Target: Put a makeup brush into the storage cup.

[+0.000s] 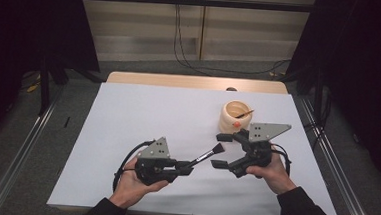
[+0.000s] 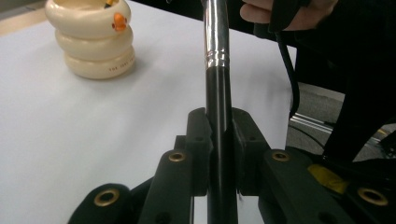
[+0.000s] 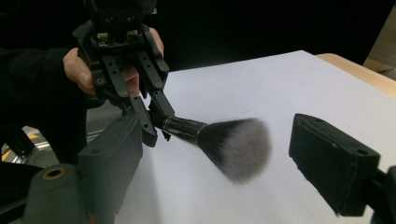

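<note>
The left tongs (image 1: 187,168) were clamped on the black handle of a makeup brush (image 1: 206,155), holding it above the white surface (image 1: 128,113) with the bristles pointing rightward. The bristle head lay between the jaws of the right tongs (image 1: 221,150), which stood wide apart and seemed not to touch it. Behind them sat a cream ringed holder (image 1: 236,118).

Black brush handle (image 2: 219,121) runs into a shiny silver ferrule (image 2: 215,35); its bristles (image 3: 238,147) go dark at the root, pale grey at the tips. Upper left of the left gripper view: cream ringed holder (image 2: 91,39) with 1 orange spot. White table cover (image 1: 143,114), black grippers with brass rivets.
</note>
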Demonstrator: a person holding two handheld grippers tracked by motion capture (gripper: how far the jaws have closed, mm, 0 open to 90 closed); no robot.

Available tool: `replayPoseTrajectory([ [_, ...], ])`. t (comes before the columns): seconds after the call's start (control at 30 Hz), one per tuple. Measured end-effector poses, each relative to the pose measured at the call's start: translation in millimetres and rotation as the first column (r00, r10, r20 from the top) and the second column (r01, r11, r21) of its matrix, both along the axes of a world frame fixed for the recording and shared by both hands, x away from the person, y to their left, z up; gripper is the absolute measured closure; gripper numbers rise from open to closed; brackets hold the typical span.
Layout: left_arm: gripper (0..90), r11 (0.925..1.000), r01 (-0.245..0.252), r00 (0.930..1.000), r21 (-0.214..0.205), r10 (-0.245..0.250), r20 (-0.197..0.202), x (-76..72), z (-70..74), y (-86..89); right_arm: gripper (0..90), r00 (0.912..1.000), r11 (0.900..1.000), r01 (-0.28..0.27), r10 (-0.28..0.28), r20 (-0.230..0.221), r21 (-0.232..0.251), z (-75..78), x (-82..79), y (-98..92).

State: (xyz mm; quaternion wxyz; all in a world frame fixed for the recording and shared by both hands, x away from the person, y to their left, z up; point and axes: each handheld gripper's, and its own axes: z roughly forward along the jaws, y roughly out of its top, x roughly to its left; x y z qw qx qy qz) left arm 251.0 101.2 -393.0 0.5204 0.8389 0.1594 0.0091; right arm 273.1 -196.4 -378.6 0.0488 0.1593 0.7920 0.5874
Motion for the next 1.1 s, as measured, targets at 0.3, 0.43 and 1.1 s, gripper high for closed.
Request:
replayPoseTrajectory([
  [0.3,79.5,0.9993,-0.005,0.9997,-0.037,0.006,0.025,-2.9,4.8,-0.7,28.5,0.9994,0.9987,-0.028,0.029,-0.019,0.043,1.2,1.1,-1.2],
  [0.43,79.5,0.9979,0.001,0.9996,-0.065,0.0,0.03,-3.7,4.5,-1.4,32.1,0.9982,0.9974,-0.045,0.047,-0.037,0.056,0.5,2.0,-0.3],
  [1.1,79.4,0.997,0.002,0.9984,-0.078,0.002,0.056,-1.2,-4.0,-3.5,58.9,0.9835,0.9868,-0.123,0.135,-0.12,0.106,-5.3,6.5,4.5],
])
